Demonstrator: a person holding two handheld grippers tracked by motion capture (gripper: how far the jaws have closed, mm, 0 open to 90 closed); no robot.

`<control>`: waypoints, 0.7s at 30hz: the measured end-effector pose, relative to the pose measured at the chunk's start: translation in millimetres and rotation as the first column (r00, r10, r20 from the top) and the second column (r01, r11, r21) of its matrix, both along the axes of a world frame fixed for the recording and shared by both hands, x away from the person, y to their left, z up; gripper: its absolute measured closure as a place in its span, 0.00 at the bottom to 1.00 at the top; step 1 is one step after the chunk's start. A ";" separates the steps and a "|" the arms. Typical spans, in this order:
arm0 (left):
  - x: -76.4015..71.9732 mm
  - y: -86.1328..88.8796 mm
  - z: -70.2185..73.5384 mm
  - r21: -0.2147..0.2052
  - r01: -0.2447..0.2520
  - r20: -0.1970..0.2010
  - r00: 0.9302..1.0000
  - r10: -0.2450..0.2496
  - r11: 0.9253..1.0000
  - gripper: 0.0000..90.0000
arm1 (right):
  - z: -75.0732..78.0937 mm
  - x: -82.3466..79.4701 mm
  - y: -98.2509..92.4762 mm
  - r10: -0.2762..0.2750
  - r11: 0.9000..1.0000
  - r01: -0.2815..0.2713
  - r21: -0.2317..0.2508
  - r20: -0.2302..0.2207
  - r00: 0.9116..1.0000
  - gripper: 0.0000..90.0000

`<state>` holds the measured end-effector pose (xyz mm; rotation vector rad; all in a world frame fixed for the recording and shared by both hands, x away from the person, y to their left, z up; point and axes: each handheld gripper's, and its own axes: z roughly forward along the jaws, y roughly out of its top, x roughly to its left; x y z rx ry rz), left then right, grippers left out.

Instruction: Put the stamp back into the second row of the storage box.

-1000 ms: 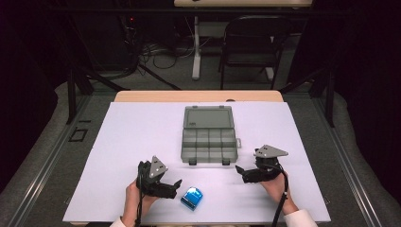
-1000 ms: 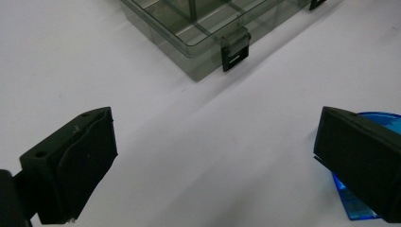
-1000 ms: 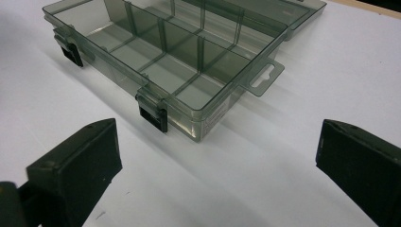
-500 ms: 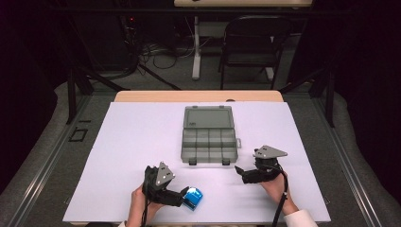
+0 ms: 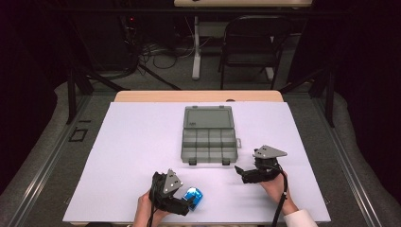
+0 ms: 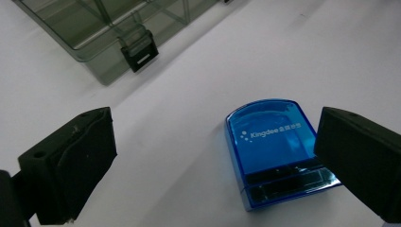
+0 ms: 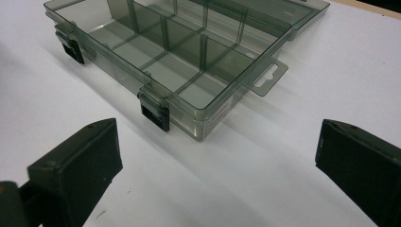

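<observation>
Hovering low in the high view, our left tongs [image 5: 189, 205] spread around the blue case [image 6: 276, 151], whose Kingdee lettering the left gripper view reveals; our right tongs [image 5: 240, 172] gape toward the organizer box [image 7: 189, 61].

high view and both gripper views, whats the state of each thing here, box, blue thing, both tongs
Smoky grey clear plastic compartment box: open, lid laid flat behind, the compartments in sight empty, latches undone.
Small translucent blue plastic device with white Kingdee lettering: flat on the white table, between the jaws but not gripped.
Left tongs: open, jaws wide around the blue device.
Right tongs: open, holding nothing, pointed at the box's near corner.
</observation>
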<state>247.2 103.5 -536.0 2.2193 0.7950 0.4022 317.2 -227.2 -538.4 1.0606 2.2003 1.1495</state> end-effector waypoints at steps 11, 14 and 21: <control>-4.6 -8.7 -5.7 0.001 0.029 -0.019 0.999 -0.029 1.000 0.00 | -1.1 0.4 0.7 0.001 1.000 -0.001 -0.002 -0.008 1.000 0.01; -4.8 -10.8 -7.9 0.002 0.040 -0.028 0.999 -0.040 0.999 0.00 | -1.5 0.9 0.4 0.000 1.000 0.000 0.001 -0.008 1.000 0.01; -5.6 -15.3 -11.9 0.001 0.058 -0.052 0.997 -0.058 0.998 0.00 | -1.8 1.2 0.1 0.001 1.000 -0.001 0.004 -0.006 1.000 0.01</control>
